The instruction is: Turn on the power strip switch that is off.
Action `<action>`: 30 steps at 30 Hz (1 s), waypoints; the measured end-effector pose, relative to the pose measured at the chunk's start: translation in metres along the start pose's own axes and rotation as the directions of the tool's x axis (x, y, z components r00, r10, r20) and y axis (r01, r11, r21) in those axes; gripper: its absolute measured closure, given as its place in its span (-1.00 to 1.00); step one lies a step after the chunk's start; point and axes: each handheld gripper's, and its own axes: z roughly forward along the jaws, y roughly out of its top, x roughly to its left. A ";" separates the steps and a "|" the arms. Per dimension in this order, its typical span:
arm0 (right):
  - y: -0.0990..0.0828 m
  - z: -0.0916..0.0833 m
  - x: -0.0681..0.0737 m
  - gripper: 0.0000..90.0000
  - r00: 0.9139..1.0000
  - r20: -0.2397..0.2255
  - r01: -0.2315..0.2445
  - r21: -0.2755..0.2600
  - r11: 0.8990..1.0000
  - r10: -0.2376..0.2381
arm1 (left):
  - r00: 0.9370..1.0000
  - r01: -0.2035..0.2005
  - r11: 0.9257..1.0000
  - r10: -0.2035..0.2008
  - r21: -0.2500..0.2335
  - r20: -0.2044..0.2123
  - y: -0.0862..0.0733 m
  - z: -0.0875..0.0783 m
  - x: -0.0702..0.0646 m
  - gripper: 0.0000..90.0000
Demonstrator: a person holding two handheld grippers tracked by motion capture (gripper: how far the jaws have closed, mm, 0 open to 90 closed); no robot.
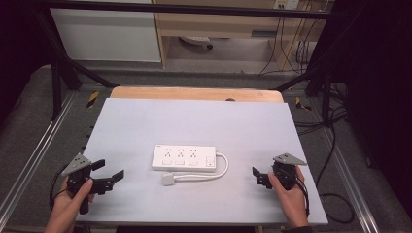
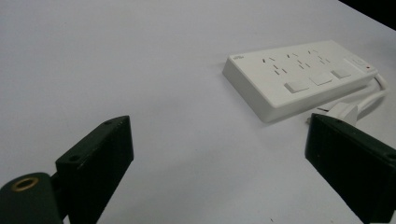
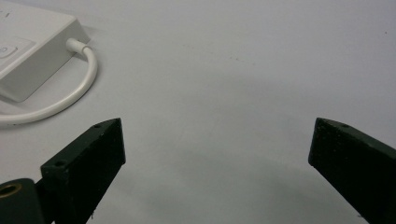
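Note:
A white power strip lies flat in the middle of the white table top. Its short white cable loops round the right end to a white plug lying just in front of it. My left gripper hovers open at the front left, jaws pointing right toward the strip. In the left gripper view the gripper is wide open, with the strip and plug ahead on the right. My right gripper stands open at the front right. Ahead of its spread jaws lie the strip's end and cable.
A wooden strip borders the table's far edge. Black frame posts and metal rails flank the table. Dark cables trail over the floor on the right. A wooden cabinet stands behind.

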 end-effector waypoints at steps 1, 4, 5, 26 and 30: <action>0.001 0.001 0.000 -0.90 1.000 -0.002 0.002 0.002 1.000 -0.002 | 1.000 0.001 1.000 -0.001 -0.003 0.002 0.000 -0.001 0.001 -0.82; 0.002 0.002 0.001 -0.89 1.000 -0.007 0.013 -0.002 1.000 -0.013 | 1.000 0.000 1.000 0.000 -0.008 0.003 0.001 -0.001 0.001 -0.82; 0.002 0.002 0.001 -0.89 1.000 -0.009 0.012 -0.002 1.000 -0.012 | 1.000 0.002 1.000 -0.002 -0.015 0.004 0.001 -0.002 0.001 -0.82; 0.005 0.000 0.008 -0.90 0.997 -0.052 0.050 -0.019 0.999 -0.051 | 0.999 -0.004 0.997 0.008 -0.078 0.051 0.005 -0.008 -0.001 -0.86; 0.004 0.000 0.009 -0.91 0.997 -0.050 0.049 -0.021 0.999 -0.050 | 0.999 0.019 0.996 -0.015 -0.090 0.052 0.006 -0.009 -0.001 -0.86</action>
